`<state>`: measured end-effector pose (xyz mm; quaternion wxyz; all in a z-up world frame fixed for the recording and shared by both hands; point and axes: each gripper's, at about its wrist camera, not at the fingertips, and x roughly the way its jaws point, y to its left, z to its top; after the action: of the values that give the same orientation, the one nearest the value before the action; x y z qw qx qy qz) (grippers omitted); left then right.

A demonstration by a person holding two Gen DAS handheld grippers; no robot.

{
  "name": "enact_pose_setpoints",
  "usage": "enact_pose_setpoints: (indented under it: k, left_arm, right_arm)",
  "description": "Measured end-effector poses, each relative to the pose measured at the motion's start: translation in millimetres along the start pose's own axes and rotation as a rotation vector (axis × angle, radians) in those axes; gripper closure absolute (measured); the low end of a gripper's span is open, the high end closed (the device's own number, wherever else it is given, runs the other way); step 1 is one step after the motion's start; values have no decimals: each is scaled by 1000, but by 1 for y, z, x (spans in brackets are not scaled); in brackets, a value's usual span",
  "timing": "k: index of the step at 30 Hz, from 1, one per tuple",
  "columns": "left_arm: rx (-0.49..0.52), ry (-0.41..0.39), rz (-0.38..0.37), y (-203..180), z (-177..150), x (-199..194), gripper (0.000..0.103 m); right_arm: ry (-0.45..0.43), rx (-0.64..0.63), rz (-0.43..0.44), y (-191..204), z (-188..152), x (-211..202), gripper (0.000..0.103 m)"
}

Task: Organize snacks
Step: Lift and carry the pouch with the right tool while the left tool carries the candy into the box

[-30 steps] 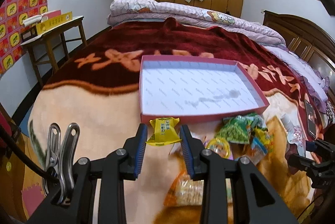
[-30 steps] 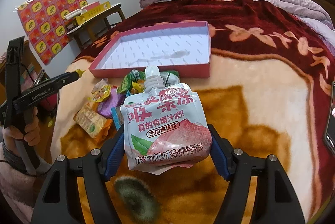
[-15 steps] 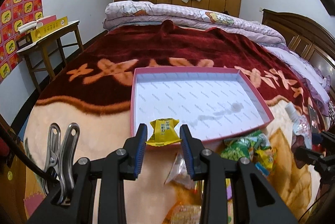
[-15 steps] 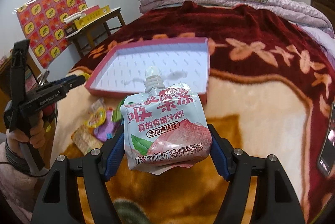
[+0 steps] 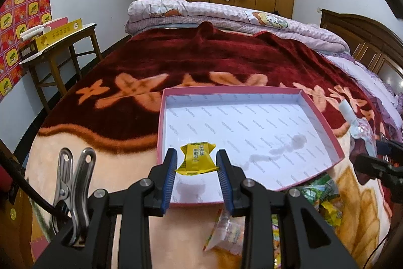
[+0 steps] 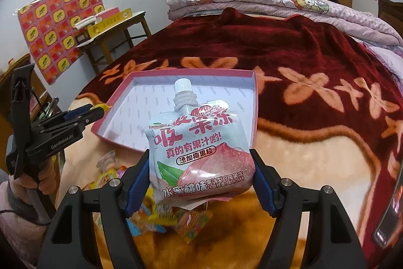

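Between the right gripper's [image 6: 201,181] clamped blue pads, a spouted jelly pouch [image 6: 199,153] reads "吸果冻", "真的有果汁哟!" and "水蜜桃味". The left gripper [image 5: 197,169] pinches a yellow candy packet [image 5: 197,158]; its print is unreadable. Both have advanced since a second ago: the pink tray [image 5: 161,123] now sits directly beneath the packet, the loose snacks [image 6: 161,216] behind.

Peach jelly pouch [image 6: 199,155] clamped between blue pads of right gripper [image 6: 201,176], white spout cap pointed toward pink tray [image 6: 254,103]. Tray laid on red floral blanket [image 6: 302,55]. Loose snack packets [image 6: 156,216] scattered below pouch, near tray's front edge. Left gripper [image 6: 100,109] seen at left, held by hand [image 6: 37,181], small yellow item pinched at tray's near-left corner.
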<state>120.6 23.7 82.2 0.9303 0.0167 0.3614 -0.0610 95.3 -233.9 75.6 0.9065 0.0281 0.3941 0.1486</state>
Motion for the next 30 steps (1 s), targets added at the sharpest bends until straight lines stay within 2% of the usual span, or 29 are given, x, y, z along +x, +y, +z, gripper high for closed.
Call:
enact_pose_setpoints:
  k: [14,30]
  left_arm:
    - [14,20,14,-3,19,38,69]
    - [50,70,13,-10,16,73,69]
  right_arm:
    - [2,-15,-32,5,27,36,30]
    - [48,9,-56,-9,29,67,29]
